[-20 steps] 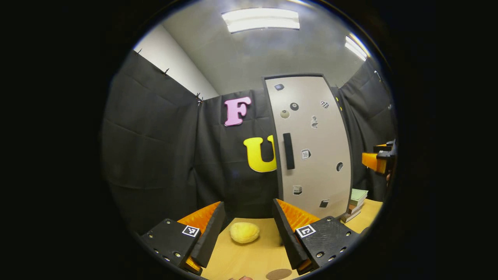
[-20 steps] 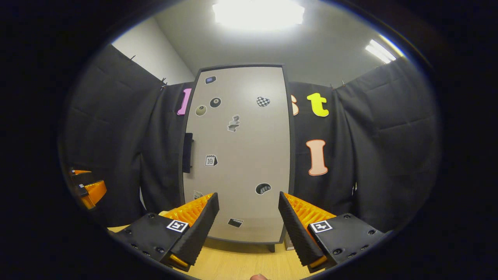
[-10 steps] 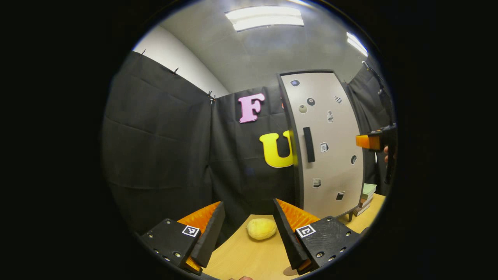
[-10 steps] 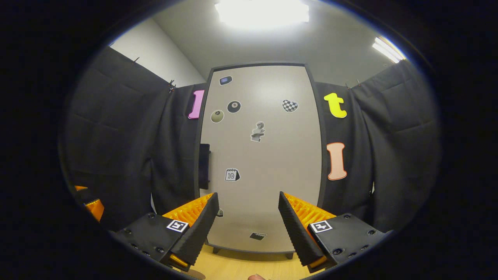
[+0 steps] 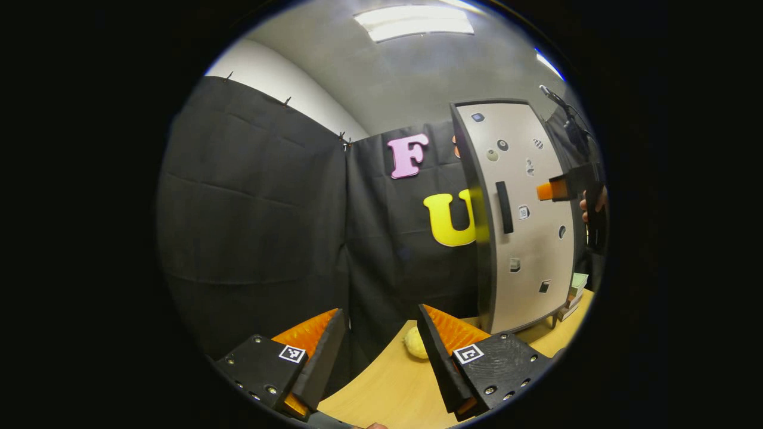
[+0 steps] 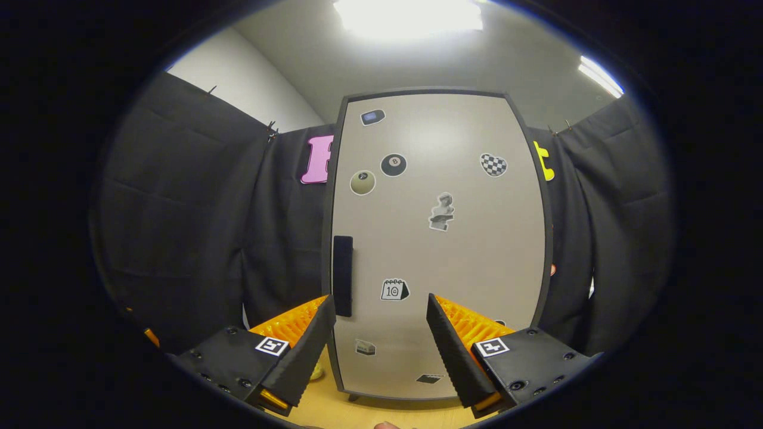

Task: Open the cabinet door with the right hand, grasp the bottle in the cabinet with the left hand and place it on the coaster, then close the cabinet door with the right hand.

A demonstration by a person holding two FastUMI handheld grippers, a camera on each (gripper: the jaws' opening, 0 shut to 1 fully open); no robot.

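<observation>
Nothing's done yet: cabinet door is shut, your right tongs gape wide near its handle, left tongs wide and empty over the desk.

Each gripper has black finger blocks with small screws and a little square black-and-white tag.

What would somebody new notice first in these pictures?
The tall pale cabinet door dotted with stickers, standing shut, with a dark handle on its left edge. The right gripper is open in front of it, low in the right gripper view. In the left gripper view the open left gripper frames a yellow lump on the wooden table.
</observation>
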